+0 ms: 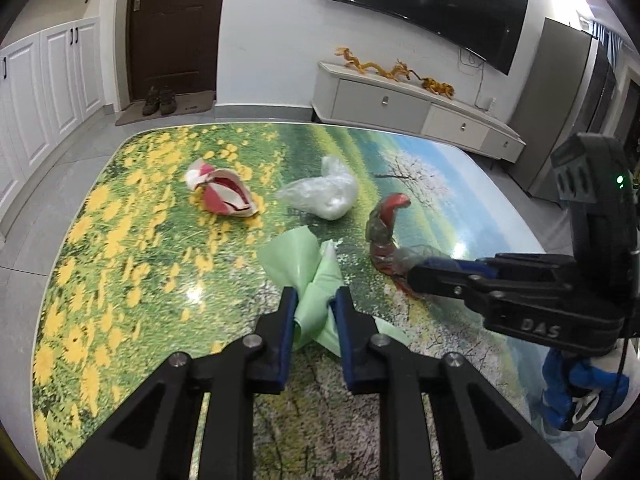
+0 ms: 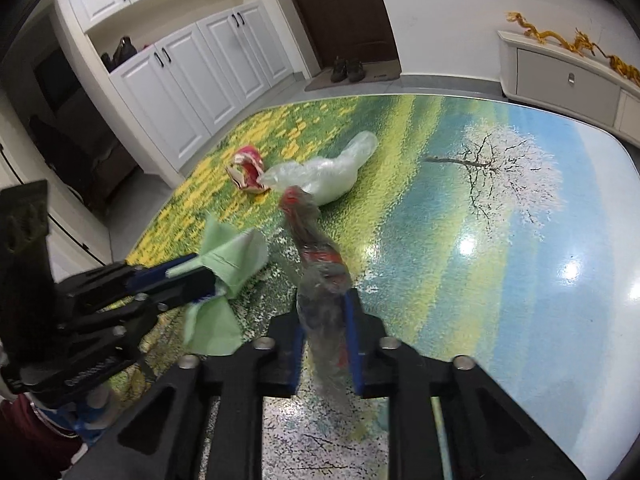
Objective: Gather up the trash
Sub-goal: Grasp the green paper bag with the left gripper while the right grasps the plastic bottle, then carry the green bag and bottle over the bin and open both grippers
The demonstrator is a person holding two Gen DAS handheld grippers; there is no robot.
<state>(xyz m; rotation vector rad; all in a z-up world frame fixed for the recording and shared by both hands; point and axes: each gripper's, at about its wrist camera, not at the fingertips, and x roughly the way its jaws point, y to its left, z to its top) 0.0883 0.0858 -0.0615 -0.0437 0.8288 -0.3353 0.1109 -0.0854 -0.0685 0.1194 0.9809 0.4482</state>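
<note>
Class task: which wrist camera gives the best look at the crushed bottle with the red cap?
The left wrist view: the bottle appears side-on, cap to base, held by the right gripper. In the right wrist view it is foreshortened and blurred, partly hidden between that gripper's fingers.

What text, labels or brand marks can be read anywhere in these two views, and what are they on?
"DAS": raised letters on the black body of the right hand-held gripper, seen from the left wrist view.
Raised lettering on the left hand-held gripper body in the right wrist view: too blurred to read.
Red wrapper: print unreadable.
Nothing else legible.
</note>
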